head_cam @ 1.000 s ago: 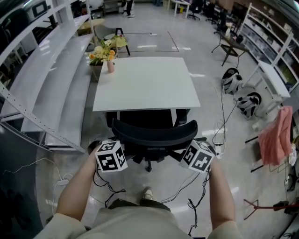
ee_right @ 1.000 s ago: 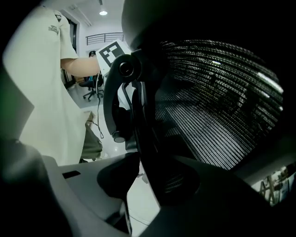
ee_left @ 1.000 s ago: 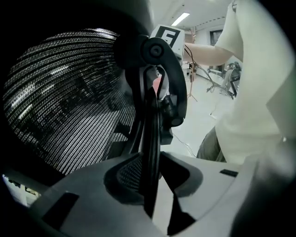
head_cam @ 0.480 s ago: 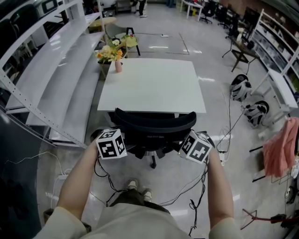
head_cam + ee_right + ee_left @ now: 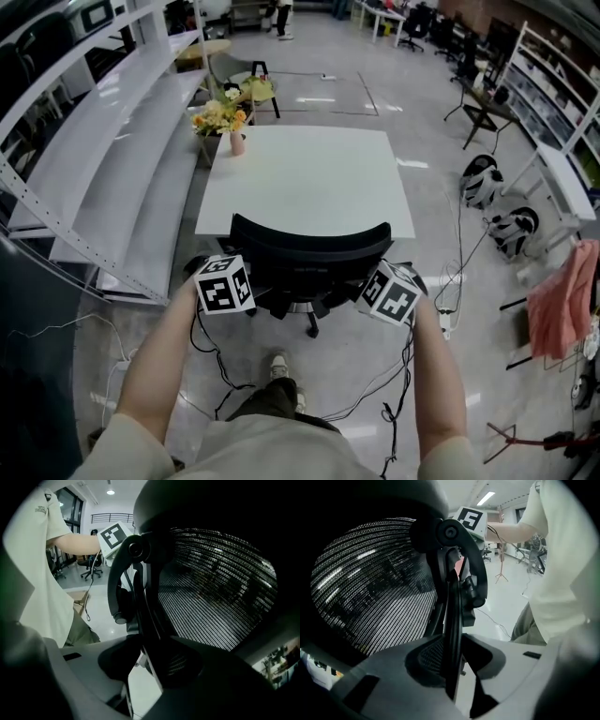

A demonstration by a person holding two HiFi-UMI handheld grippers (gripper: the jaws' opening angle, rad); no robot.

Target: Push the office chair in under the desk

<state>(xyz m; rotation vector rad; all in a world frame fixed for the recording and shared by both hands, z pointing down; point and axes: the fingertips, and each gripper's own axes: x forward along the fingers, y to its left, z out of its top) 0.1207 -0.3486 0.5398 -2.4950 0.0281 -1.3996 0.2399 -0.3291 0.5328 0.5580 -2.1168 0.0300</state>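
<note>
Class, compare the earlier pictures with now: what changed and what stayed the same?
The office chair rolled forward, its backrest now at the near edge of the desk. The left gripper and right gripper stay clamped on the backrest's sides; the flower vase stayed on the desk corner.

No legible words, brands or numbers anywhere. Only black-and-white square code patterns on the left marker cube (image 5: 225, 284), lower left of the head view, and on the right marker cube (image 5: 391, 292), lower right of centre. Same patterns again at upper centre of the left gripper view and upper left of the right gripper view, none spelling a letter or digit. Small dark chest print (image 5: 42, 509) on a pale shirt (image 5: 28, 573), upper left of the right gripper view, too small to read.
</note>
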